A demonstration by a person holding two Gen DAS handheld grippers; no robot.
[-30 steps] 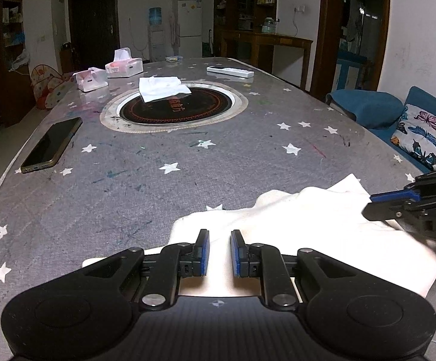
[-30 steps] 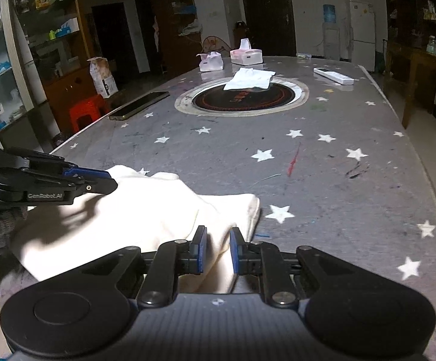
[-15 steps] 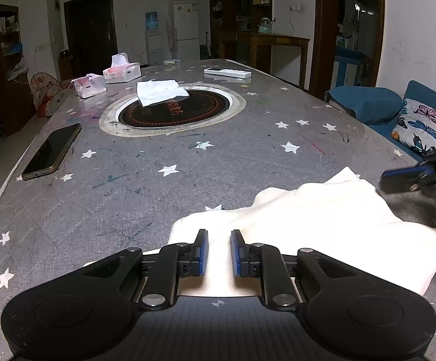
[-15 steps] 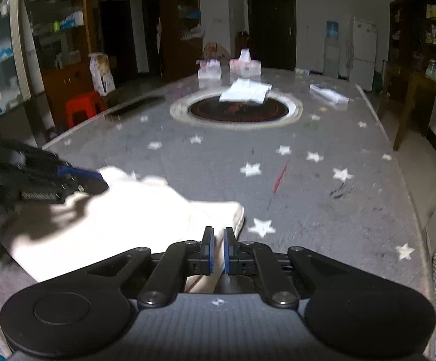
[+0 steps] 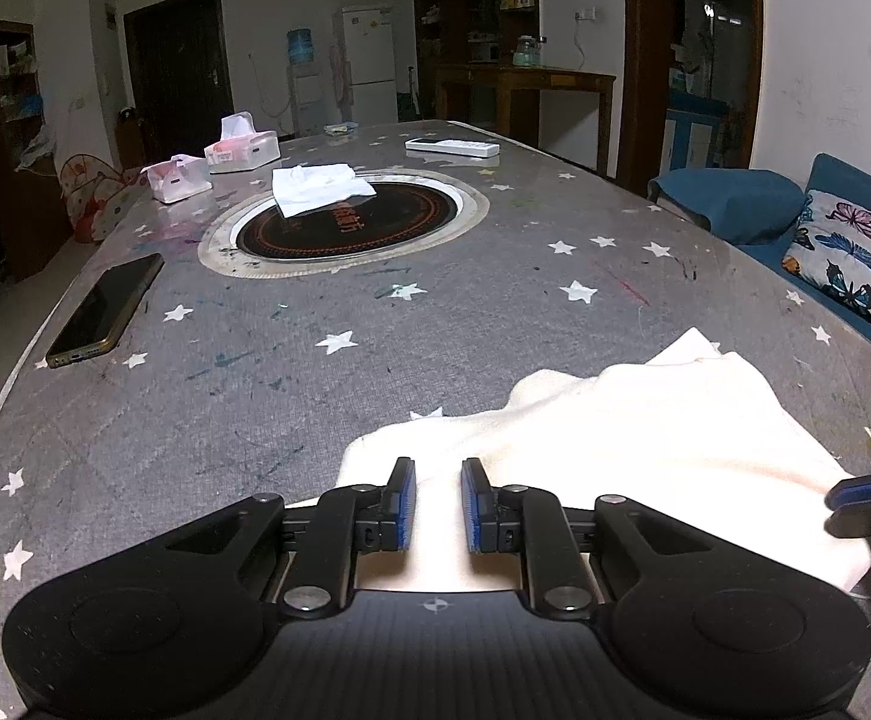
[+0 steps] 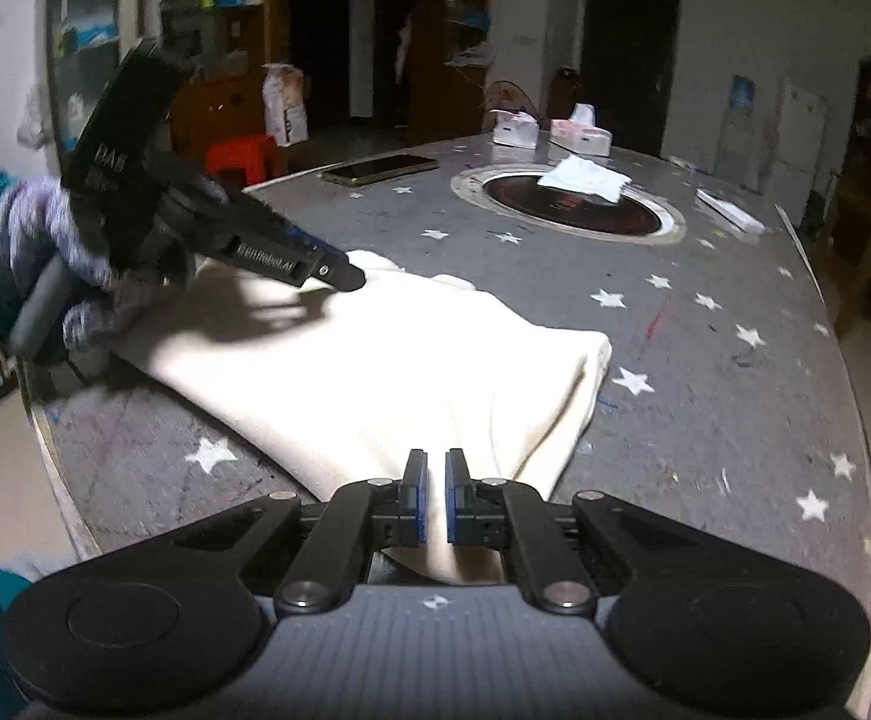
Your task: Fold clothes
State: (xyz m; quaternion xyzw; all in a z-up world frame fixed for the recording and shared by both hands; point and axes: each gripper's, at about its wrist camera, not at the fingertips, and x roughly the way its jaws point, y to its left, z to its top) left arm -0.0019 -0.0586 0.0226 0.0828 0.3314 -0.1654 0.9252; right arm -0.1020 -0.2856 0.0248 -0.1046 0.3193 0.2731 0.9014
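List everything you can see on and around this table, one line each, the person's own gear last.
Garment: one, cream, near table edge.
Table: one, grey with white stars.
Round inset: one, black, mid-table.
White cloth: one, on the inset's rim.
Phone: one, dark, near the table's edge.
Tissue boxes: two, white and pink, far end.
Remote: one, white, far end.
Butterfly cushion: one, on blue sofa.
Left gripper: black, jaws slightly apart over garment.
Right gripper: black, jaws shut on garment.
Gloved hand: one, holding the left gripper.

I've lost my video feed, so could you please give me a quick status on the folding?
Right hand-held gripper shut on cream garment near its corner. Left hand-held gripper over the opposite end, narrow gap. Garment partly folded on table; nothing obstructing.
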